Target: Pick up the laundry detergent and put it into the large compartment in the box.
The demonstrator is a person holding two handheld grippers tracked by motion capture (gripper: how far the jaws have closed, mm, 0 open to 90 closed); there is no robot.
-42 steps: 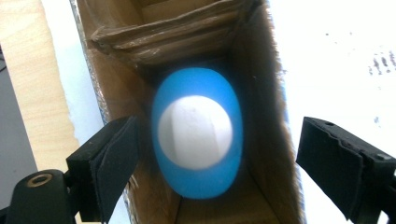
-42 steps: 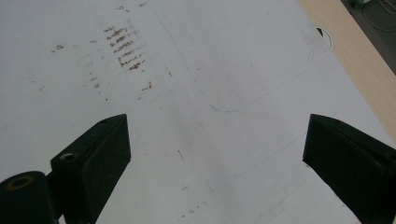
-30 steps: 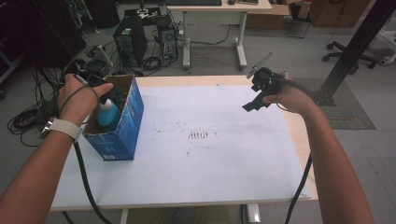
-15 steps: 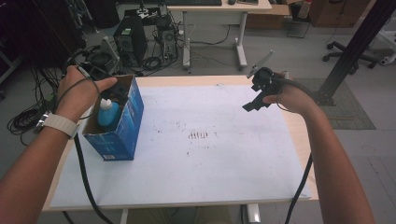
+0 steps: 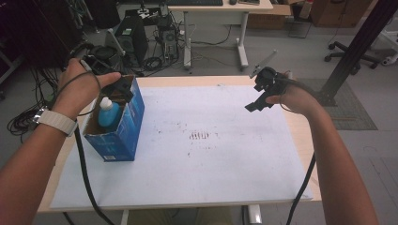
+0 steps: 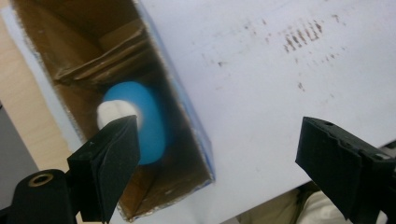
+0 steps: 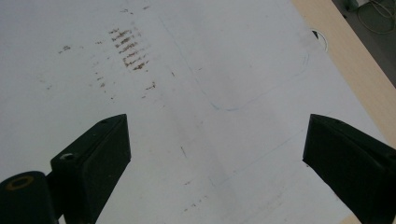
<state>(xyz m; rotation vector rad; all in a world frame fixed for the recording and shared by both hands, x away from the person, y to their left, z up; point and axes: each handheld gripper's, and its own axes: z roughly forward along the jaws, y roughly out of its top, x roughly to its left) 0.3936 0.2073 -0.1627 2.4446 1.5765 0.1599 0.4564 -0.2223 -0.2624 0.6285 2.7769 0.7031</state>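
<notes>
Left gripper (image 6: 215,163) jaws apart over box (image 5: 123,136); bottle (image 6: 140,119) apparently inside.

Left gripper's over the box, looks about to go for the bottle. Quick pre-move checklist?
1. Left gripper open: ok, jaws wide apart.
2. Blue bottle visible in the box: ok, white cap up.
3. Jaws straddling the bottle: not ok, one is outside the box wall.
4. Box upright on the white sheet: ok.
5. Right gripper out of the way: ok, open, far side.
6. Bottle free to lift: cannot tell.
</notes>
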